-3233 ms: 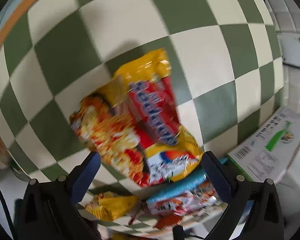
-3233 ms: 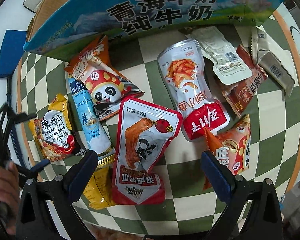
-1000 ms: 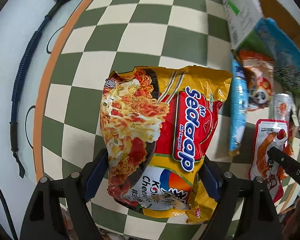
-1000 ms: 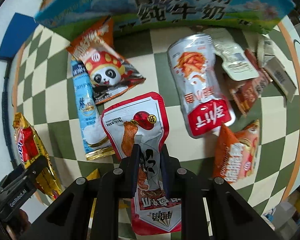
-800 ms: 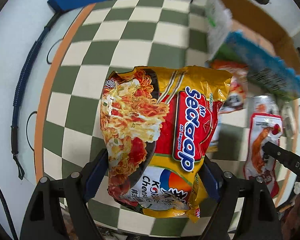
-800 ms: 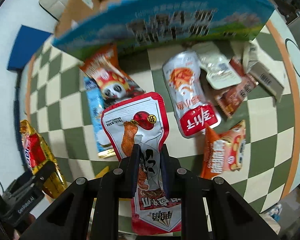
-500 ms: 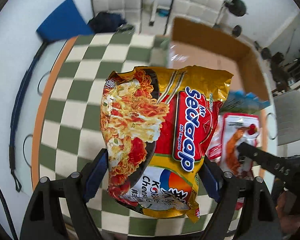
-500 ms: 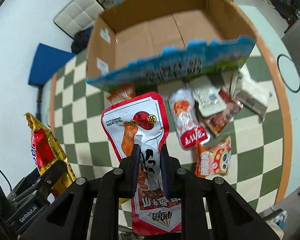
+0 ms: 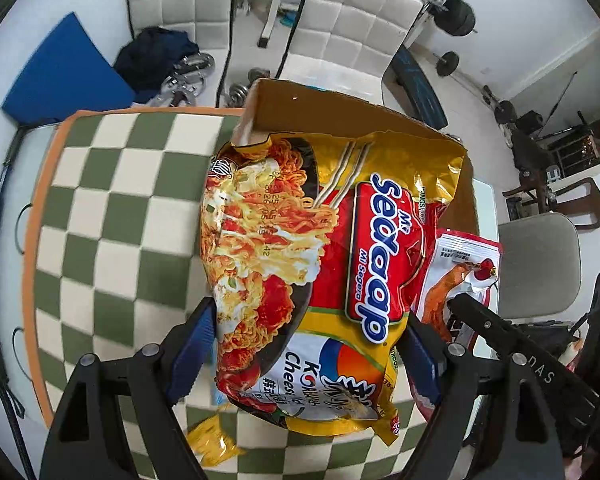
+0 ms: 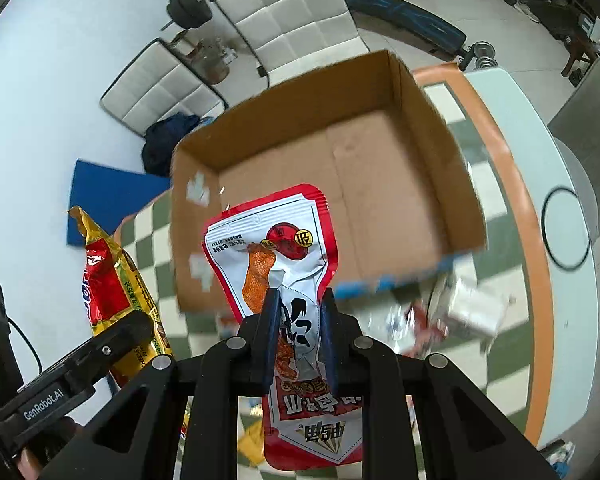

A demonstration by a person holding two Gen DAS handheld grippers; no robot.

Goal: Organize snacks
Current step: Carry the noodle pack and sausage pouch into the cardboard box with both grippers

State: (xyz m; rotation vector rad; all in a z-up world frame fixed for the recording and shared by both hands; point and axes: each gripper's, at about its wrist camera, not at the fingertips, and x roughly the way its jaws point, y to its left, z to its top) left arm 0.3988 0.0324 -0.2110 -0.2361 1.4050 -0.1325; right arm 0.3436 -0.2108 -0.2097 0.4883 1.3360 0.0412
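Observation:
My left gripper (image 9: 306, 336) is shut on a yellow and red Sedaap noodle packet (image 9: 320, 248) and holds it in the air in front of an open cardboard box (image 9: 340, 116). My right gripper (image 10: 298, 328) is shut on a red and white chicken snack pouch (image 10: 278, 248), held above the near edge of the same box (image 10: 360, 184), which looks empty inside. The noodle packet (image 10: 112, 280) and left gripper show at the left of the right wrist view. The pouch (image 9: 460, 276) shows at the right of the left wrist view.
The green and white checked tablecloth (image 9: 112, 216) has an orange rim. Several snack packs (image 10: 440, 312) lie blurred on the table at the box's right. A small yellow pack (image 9: 212, 440) lies below my left gripper. Chairs (image 9: 340, 24), a blue mat (image 10: 108, 196) and gym gear stand beyond the table.
Both grippers rose from the table with their packets and tilted up toward the box. The box's inside now shows, and the loose snacks dropped out of the middle of view.

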